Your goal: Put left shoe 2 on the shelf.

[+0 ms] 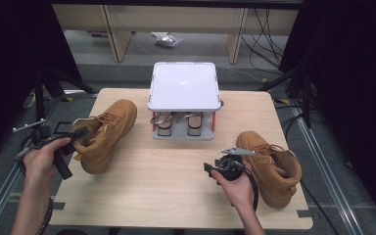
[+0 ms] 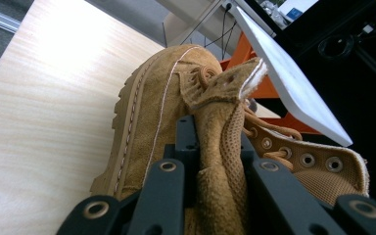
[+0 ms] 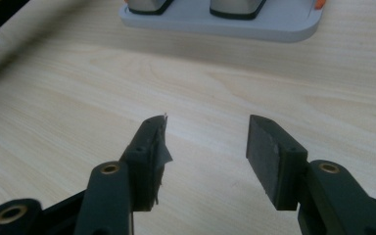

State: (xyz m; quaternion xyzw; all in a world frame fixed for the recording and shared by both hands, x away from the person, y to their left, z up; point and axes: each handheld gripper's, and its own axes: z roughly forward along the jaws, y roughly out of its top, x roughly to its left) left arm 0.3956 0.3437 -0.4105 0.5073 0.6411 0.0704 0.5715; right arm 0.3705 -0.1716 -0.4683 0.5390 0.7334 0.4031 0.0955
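Hiding jaw pads: boot collar (image 2: 220,147) (clamped)

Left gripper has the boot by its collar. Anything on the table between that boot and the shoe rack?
Nothing visible. The left gripper clamps the left boot by its collar, and bare table lies between it and the rack. The rack's lower shelf already holds a pair of shoes.
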